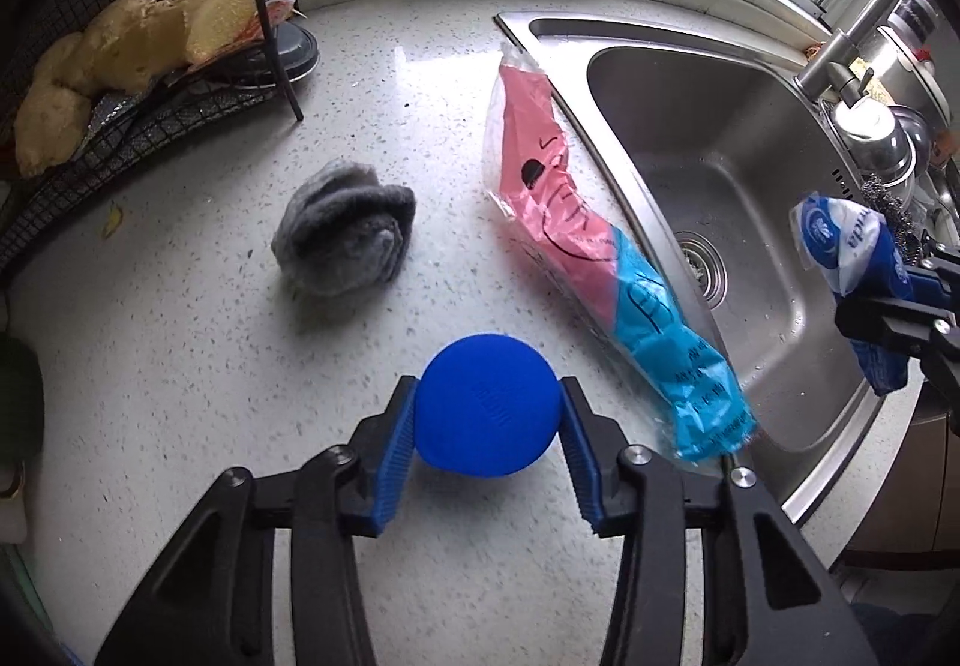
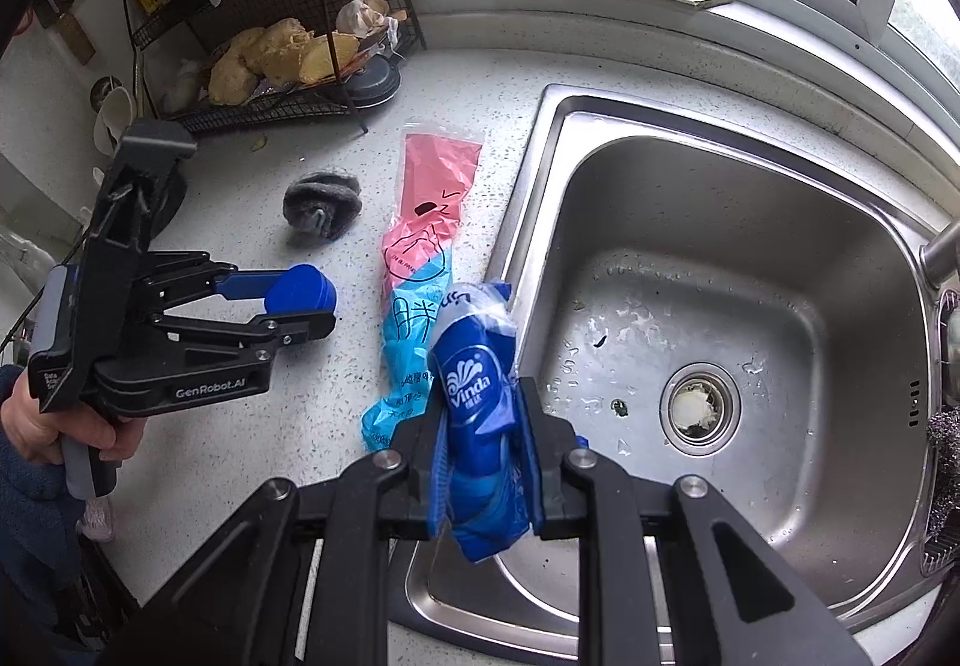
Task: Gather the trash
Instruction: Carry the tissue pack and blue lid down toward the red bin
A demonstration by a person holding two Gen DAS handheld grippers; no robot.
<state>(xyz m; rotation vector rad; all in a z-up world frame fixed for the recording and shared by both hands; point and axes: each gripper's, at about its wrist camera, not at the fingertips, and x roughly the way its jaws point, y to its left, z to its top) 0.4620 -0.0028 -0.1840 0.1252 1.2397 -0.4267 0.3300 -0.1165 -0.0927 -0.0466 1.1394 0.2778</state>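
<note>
Wire rack (image 2: pixel 258 60) sitting upper left of the right wrist view, yellow-brown lumps (image 2: pixel 282 54) piled in it, bottles on top.

Left gripper (image 2: pixel 303 306) hanging at left of that view, a hand (image 2: pixel 54 426) holding its grip at the lower left edge. Its fingers are bracketing a blue round cap (image 1: pixel 489 405) lying on the speckled counter (image 1: pixel 198 306). In the left wrist view, bottom centre, both blue pads are sitting right at the cap's rim; can't confirm actual pressure, so calling it not clamped.

Grey wadded cloth (image 1: pixel 345 237) lying just above the cap in frame, apart from it.

Pink-and-blue plastic wrapper (image 1: pixel 606 258) lying lengthwise centre-right of the left wrist view, stretched along the sink's left rim, lower end hanging over the edge.

Right gripper (image 2: pixel 486 462) at bottom centre of its own view, clamped tight on a crumpled blue Vinda wrapper (image 2: pixel 474 384), which is sticking up past the fingertips, over the counter-sink edge.

Steel sink (image 2: pixel 780 174) filling the right half, wet, drain strainer (image 2: pixel 699 408) showing scraps. Steel scourer (image 2: pixel 945 444) at far right edge.
</note>
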